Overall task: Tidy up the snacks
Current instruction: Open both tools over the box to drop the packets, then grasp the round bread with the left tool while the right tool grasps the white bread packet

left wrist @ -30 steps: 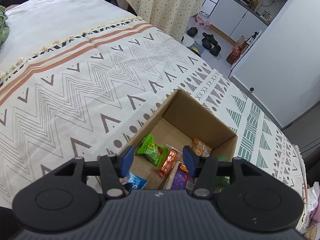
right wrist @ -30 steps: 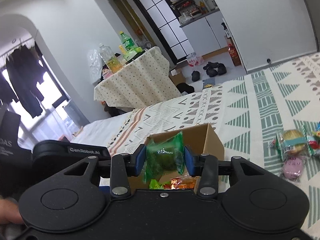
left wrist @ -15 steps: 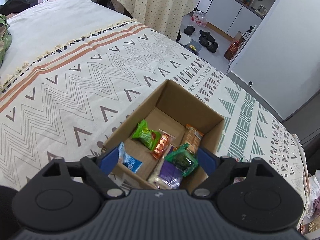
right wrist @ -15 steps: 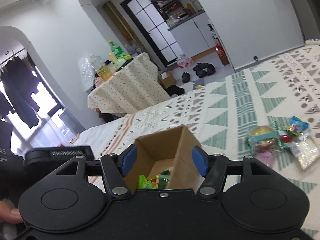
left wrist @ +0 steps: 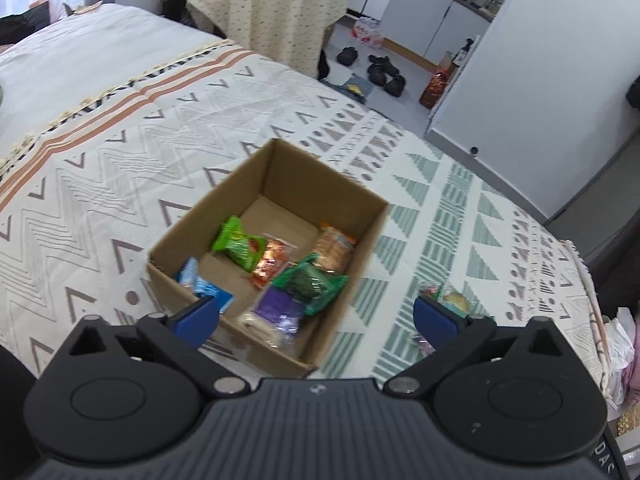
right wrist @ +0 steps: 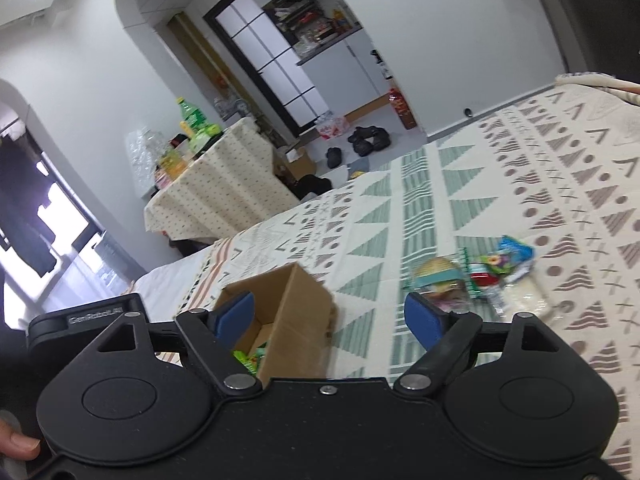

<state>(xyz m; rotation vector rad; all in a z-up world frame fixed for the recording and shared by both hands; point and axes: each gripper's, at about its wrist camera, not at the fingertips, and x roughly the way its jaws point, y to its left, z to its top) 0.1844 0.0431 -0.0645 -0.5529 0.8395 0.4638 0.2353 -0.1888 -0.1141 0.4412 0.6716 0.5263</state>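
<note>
An open cardboard box stands on the patterned bedspread and holds several snack packets, among them a dark green packet, a light green one and a purple one. My left gripper is open and empty, just above the box's near side. My right gripper is open and empty, above and to the right of the box. A pile of loose snacks lies on the bedspread to the right; a part of it shows in the left wrist view.
The bedspread stretches wide to the left of the box. A table under a dotted cloth with bottles stands beyond the bed. Shoes lie on the floor by white cabinets.
My right gripper opened and dropped the dark green packet into the box, then swung right toward the loose snacks. My left gripper opened wide and pulled back from the box.
</note>
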